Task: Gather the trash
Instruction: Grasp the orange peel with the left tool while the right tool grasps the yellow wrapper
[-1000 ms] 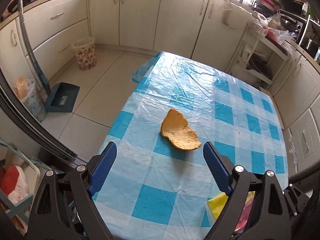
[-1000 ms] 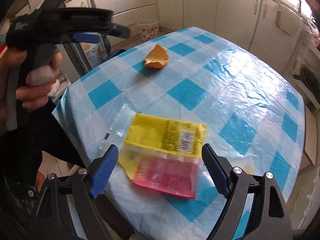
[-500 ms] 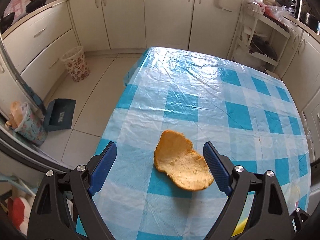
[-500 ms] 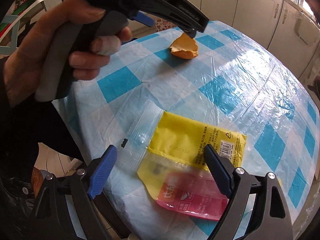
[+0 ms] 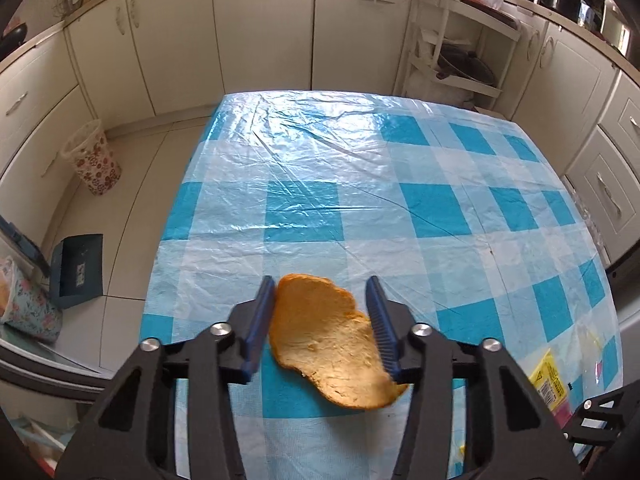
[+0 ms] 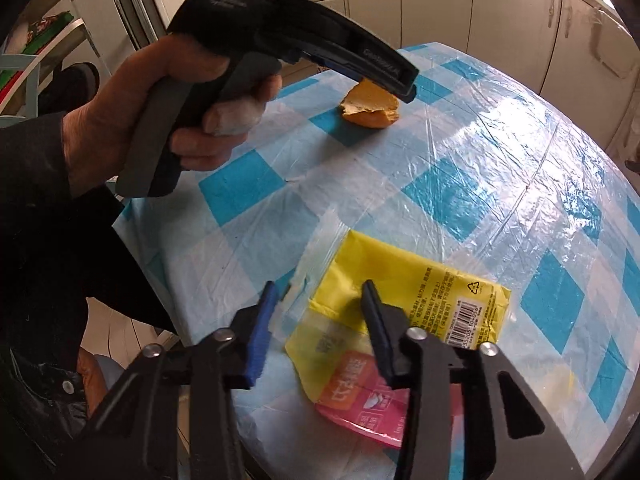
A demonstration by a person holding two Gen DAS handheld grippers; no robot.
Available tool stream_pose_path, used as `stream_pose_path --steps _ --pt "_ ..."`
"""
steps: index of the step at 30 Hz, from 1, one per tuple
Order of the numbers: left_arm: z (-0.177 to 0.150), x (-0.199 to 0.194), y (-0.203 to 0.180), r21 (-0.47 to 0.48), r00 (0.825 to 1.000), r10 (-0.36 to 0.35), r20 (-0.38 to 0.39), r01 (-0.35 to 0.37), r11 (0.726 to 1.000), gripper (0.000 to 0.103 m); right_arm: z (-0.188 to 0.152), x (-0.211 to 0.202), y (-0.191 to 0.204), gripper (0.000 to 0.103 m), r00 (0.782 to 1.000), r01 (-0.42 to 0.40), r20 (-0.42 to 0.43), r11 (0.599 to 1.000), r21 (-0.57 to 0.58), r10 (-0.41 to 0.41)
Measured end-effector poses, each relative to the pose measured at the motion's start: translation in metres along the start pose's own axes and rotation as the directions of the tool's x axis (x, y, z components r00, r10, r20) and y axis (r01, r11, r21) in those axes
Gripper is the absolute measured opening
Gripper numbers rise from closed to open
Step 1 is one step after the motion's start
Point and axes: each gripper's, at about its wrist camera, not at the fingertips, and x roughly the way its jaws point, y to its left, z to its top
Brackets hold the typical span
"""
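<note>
An orange peel (image 5: 332,340) lies on the blue-and-white checked tablecloth (image 5: 360,184). My left gripper (image 5: 320,320) has its blue pads against both sides of the peel. The peel also shows in the right wrist view (image 6: 372,110), partly under the left gripper's body. A yellow and pink wrapper (image 6: 400,320) with a clear end lies near the table's front edge. My right gripper (image 6: 318,324) is half closed over the wrapper's left part; the pads are still apart.
A patterned waste basket (image 5: 92,160) stands on the floor at the left, near a dark dustpan (image 5: 76,270). Cream cabinets run round the room. A white shelf rack (image 5: 456,48) stands behind the table. The wrapper's edge shows in the left wrist view (image 5: 548,380).
Both grippers moved forward and down and narrowed. The left one has closed around the orange peel. The right one has come over the wrapper.
</note>
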Motion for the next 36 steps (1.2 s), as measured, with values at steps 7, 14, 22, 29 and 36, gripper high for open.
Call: stream_pose_path --steps 7,14,22,29,36 --pt "-0.016 -0.018 -0.003 -0.023 1.0 -0.019 -0.016 0.019 1.0 0.005 -0.003 -0.013 -0.017 0.005 1.0 -0.02 0.02 0.998 0.059 0.019" --pt "-0.026 -0.051 0.005 -0.099 0.994 -0.102 0.026 0.104 0.99 0.003 -0.009 -0.034 -0.034 0.003 0.995 -0.063 0.084 0.988 0.145 0.051" --pt "-0.039 -0.066 0.005 -0.115 0.991 -0.127 0.042 0.131 0.985 0.002 -0.018 -0.061 -0.047 0.003 0.988 -0.078 0.144 0.979 0.189 0.051" --pt "-0.044 -0.047 0.002 -0.109 0.998 -0.053 -0.029 0.049 0.993 0.003 -0.019 -0.081 -0.063 0.003 0.977 -0.106 0.208 0.965 0.241 0.055" --pt "-0.049 -0.028 -0.002 -0.117 0.997 -0.032 -0.072 0.023 0.993 0.035 -0.017 -0.078 -0.06 0.003 0.978 -0.104 0.199 0.967 0.231 0.057"
